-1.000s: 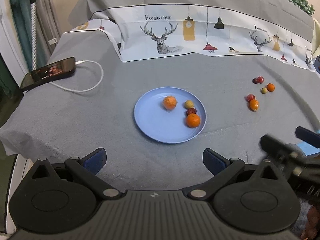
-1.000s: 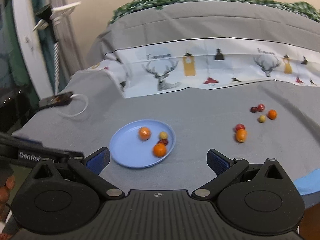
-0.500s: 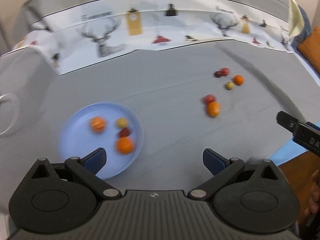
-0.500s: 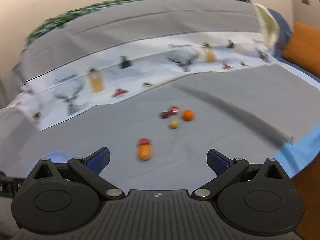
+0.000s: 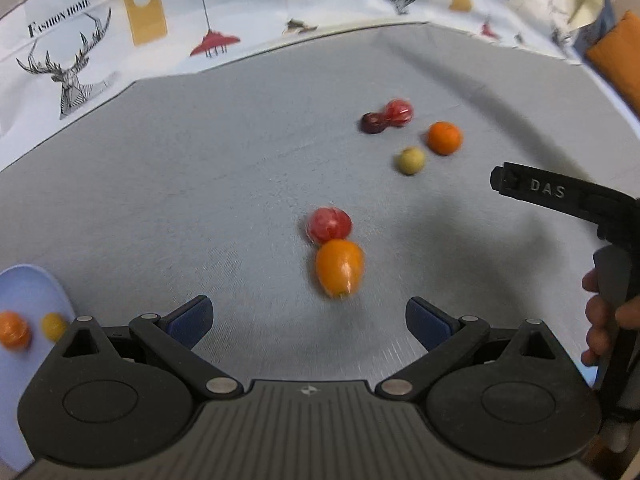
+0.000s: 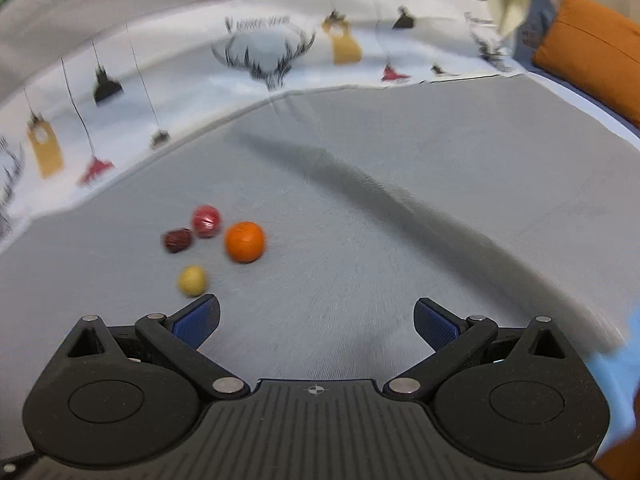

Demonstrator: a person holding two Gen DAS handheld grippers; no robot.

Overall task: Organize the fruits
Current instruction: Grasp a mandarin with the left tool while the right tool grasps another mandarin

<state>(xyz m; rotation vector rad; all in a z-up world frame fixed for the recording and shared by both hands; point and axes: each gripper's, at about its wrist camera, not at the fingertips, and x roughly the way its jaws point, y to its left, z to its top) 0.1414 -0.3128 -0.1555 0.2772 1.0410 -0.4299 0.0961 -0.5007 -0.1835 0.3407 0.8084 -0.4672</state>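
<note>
In the left wrist view my left gripper (image 5: 308,320) is open and empty, just short of an oval orange fruit (image 5: 340,267) that touches a red fruit (image 5: 329,224). Farther off lie a dark red fruit (image 5: 371,123), a second red fruit (image 5: 398,112), a round orange (image 5: 444,138) and a yellow fruit (image 5: 410,161). The blue plate (image 5: 28,284) shows at the left edge with fruit on it. In the right wrist view my right gripper (image 6: 316,322) is open and empty, near the round orange (image 6: 245,241), yellow fruit (image 6: 192,280), dark red fruit (image 6: 177,239) and red fruit (image 6: 206,220).
The fruits lie on a grey cloth (image 5: 200,168) with a white printed band (image 5: 160,20) behind. The right gripper's black body (image 5: 568,196) and the hand holding it show at the right of the left wrist view. An orange cushion (image 6: 592,48) lies far right.
Both grippers have swung right and moved closer to the loose fruits on the cloth. The plate has slid to the left edge of the left view and out of the right view.
</note>
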